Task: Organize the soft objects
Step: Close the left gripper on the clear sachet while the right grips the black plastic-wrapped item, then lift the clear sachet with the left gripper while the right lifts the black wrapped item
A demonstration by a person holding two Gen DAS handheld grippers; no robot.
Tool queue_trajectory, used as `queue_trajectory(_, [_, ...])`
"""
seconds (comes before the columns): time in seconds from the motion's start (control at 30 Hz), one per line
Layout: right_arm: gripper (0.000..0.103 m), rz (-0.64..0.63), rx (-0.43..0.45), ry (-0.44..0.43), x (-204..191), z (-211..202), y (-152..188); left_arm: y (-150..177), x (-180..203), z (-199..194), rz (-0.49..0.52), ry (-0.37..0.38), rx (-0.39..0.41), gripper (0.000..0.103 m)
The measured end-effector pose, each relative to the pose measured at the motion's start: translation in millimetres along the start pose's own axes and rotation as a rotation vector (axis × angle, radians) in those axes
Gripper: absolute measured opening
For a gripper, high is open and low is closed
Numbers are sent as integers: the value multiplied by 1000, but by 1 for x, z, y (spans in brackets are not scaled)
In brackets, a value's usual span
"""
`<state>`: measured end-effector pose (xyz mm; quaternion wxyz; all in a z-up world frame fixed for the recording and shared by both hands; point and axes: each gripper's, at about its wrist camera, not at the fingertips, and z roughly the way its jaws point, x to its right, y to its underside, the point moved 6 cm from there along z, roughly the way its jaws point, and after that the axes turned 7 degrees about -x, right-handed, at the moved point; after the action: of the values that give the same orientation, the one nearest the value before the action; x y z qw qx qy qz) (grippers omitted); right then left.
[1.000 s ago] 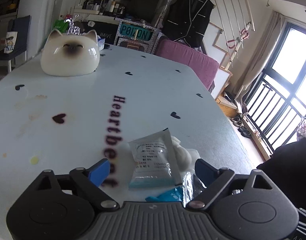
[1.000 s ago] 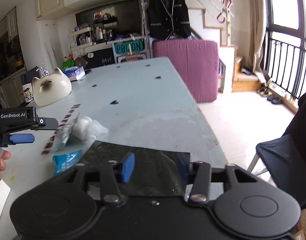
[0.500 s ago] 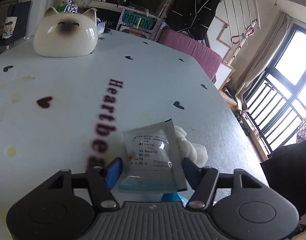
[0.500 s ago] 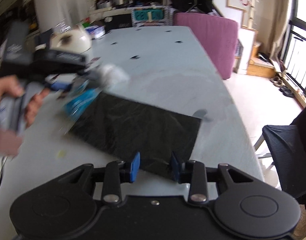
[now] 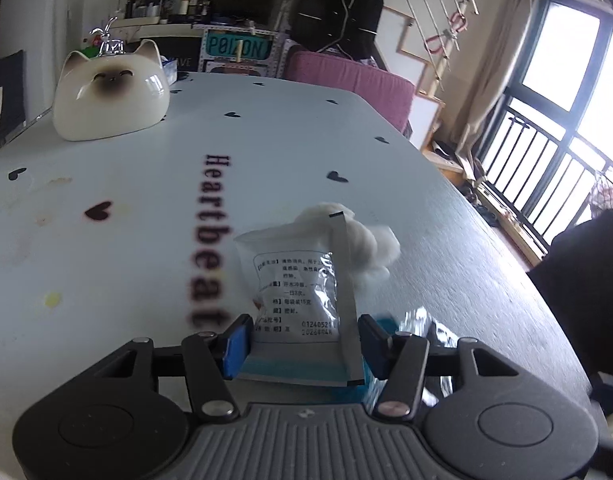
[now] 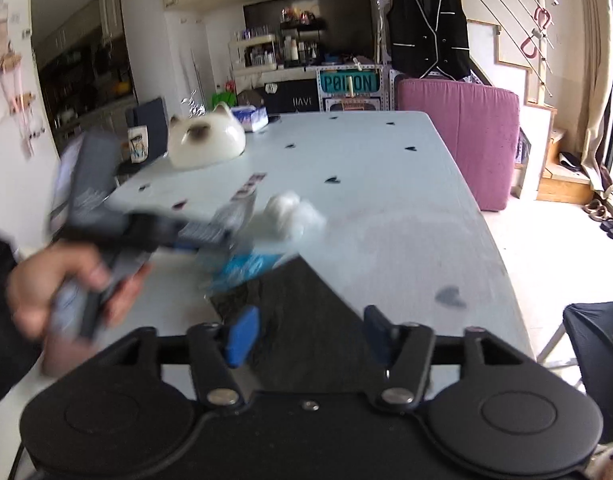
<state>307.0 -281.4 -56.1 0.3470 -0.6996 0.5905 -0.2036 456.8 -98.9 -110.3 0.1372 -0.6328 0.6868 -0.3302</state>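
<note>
Left claw [image 5: 300, 342] has closed in, now pinching the sachet [image 5: 302, 300] between its fingers.

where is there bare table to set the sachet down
Free: the stretch between the cat dish and the sachet, and the far end toward the pink cushion. Crowded: the near edge, with cotton, blue packet and black sheet.
</note>
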Motion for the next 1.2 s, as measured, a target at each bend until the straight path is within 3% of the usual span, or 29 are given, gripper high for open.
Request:
queue_trajectory(0.13, [63,39,21,25,23,29,-11,13,3,-12,35,22,-14,55])
queue_trajectory(0.2, [71,76,-6,10,35,43,-9,18,2,-15,38,32,-9,54])
queue_trajectory(0.33, [75,154,-89,-42,48,56,3,23,-3,-18,25,53,15,54])
queue_trajectory(0.57, [88,12,-186,-131,13,39,24,23,-1,-17,32,54,25,52])
queue_trajectory(0.77, [103,-135,-259,-86,-22,41,34,23,-1,-18,31,50,26,52])
queue_trajectory(0.97, [102,-191,-279,-34,-31,44,37,23,-2,-18,30,50,23,49])
queue_trajectory(1.07, [92,-175,-266,-22,-27,39,37,21,-2,-18,31,42,15,47])
queue_trajectory(1.2, [69,-151,-247,-5,-24,30,38,17,-3,-20,22,44,-11,46])
